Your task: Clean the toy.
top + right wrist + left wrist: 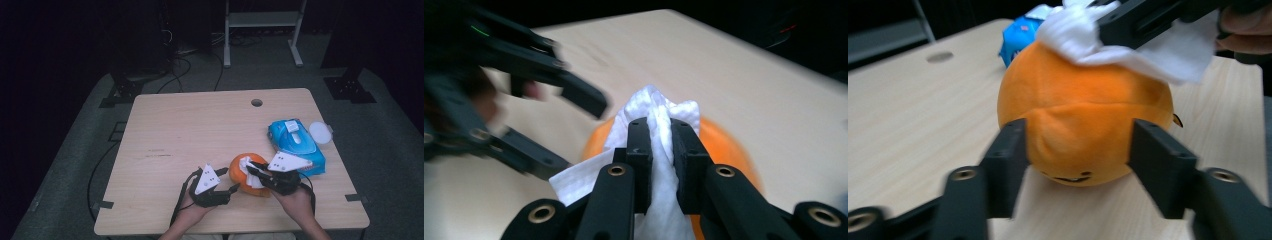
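My right gripper (256, 170) has its fingers (640, 150) clamped tight on a white wipe (659, 112), which is bunched between them and pressed on top of the orange plush ball (243, 176). The ball sits on the desk (200, 125) near the front edge, a bit right of centre, between my two grippers. My left gripper (227, 181) is just left of the ball, with its fingers (1005, 160) partly open on either side of it. In the left gripper view each finger looks close to the ball's sides, maybe grazing, but I can't tell if they press; the picture is blurred. The ball has a small stitched face low on the side facing the left gripper. A blue wipes pack (295, 142) lies just right of and beyond the ball, close to the right gripper, and a round white lid (320, 132) is at its far right side, touching or just beside it. The desk has a cable hole (256, 102) near the far edge.
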The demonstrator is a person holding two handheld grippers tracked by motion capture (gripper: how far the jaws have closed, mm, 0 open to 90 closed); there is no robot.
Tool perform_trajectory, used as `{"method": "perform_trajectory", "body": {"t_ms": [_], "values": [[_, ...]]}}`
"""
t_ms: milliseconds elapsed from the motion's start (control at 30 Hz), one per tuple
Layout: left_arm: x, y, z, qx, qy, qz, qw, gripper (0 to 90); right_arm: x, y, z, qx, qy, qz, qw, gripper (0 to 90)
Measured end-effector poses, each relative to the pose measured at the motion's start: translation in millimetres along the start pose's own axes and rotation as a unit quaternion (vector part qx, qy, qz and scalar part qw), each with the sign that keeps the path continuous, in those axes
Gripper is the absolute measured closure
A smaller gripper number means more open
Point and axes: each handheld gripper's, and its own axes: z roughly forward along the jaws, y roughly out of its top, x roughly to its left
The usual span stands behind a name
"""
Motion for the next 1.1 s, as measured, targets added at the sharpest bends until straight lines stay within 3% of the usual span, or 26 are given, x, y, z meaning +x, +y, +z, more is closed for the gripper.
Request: {"method": "perform_trajectory", "body": {"t_ms": [33, 133, 167, 233, 333, 533, 567, 633, 700, 733, 867, 933, 1000, 1100], "values": [[0.9, -0.5, 2.4, 0.003, 0.000, -0.009, 1.0000, 23.3, 0.3, -2.4, 0.9, -0.001, 0.005, 0.003, 1.0000, 79.6], [2.3, -1.6, 8.0, 0.002, -0.009, -0.040, 0.9992, 10.1, 9.2, -2.1, 6.9, 0.006, 0.017, -0.003, 0.9998, 79.7], [1.7, -1.7, 9.2, 0.003, -0.011, -0.041, 0.9991, 10.0, 12.0, -1.5, 8.7, 0.009, 0.024, -0.002, 0.9997, 79.7], [0.1, -2.6, 12.1, 0.015, -0.011, -0.024, 0.9995, 12.7, 20.4, -0.4, 14.4, 0.016, 0.040, -0.006, 0.9990, 79.6], [1.1, -3.3, 12.2, 0.022, -0.006, -0.016, 0.9996, 23.1, 26.2, 2.2, 15.4, 0.021, 0.028, -0.024, 0.9991, 79.8], [4.3, -5.4, 13.3, 0.029, -0.008, -0.017, 0.9994, 27.4, 6.4, -1.0, 0.6, 0.019, -0.032, -0.015, 0.9992, 80.0], [4.8, -5.3, 13.3, 0.027, -0.011, -0.019, 0.9994, 27.0, 2.2, -2.9, -1.2, 0.024, -0.044, -0.015, 0.9986, 80.0], [5.6, -3.5, 13.5, 0.020, -0.020, -0.027, 0.9992, 19.9, -2.2, -6.7, -2.8, 0.024, -0.040, -0.001, 0.9989, 80.0], [5.9, -3.2, 14.8, 0.015, -0.026, -0.041, 0.9987, 11.0, 3.7, -5.5, -1.2, 0.026, -0.040, -0.013, 0.9988, 80.0], [5.5, -3.9, 15.3, 0.019, -0.025, -0.041, 0.9987, 10.6, 8.6, -3.7, 0.3, 0.025, -0.031, -0.019, 0.9990, 80.0], [-1.1, -2.1, 13.1, 0.024, -0.014, 0.001, 0.9996, 23.8, 32.6, 2.2, 12.0, 0.027, 0.001, -0.054, 0.9982, 79.9], [-1.5, -2.2, 11.9, 0.027, -0.010, 0.012, 0.9995, 28.5, 34.5, 3.2, 13.3, 0.030, -0.009, -0.067, 0.9973, 80.0], [-0.5, -2.8, 10.9, 0.032, -0.009, 0.016, 0.9993, 30.8, 25.1, 2.0, 8.7, 0.021, -0.015, -0.045, 0.9986, 80.0], [3.0, -6.1, 9.7, 0.039, -0.010, 0.019, 0.9990, 32.2, 0.9, -7.8, -0.3, 0.024, -0.048, -0.008, 0.9985, 80.0]]}}
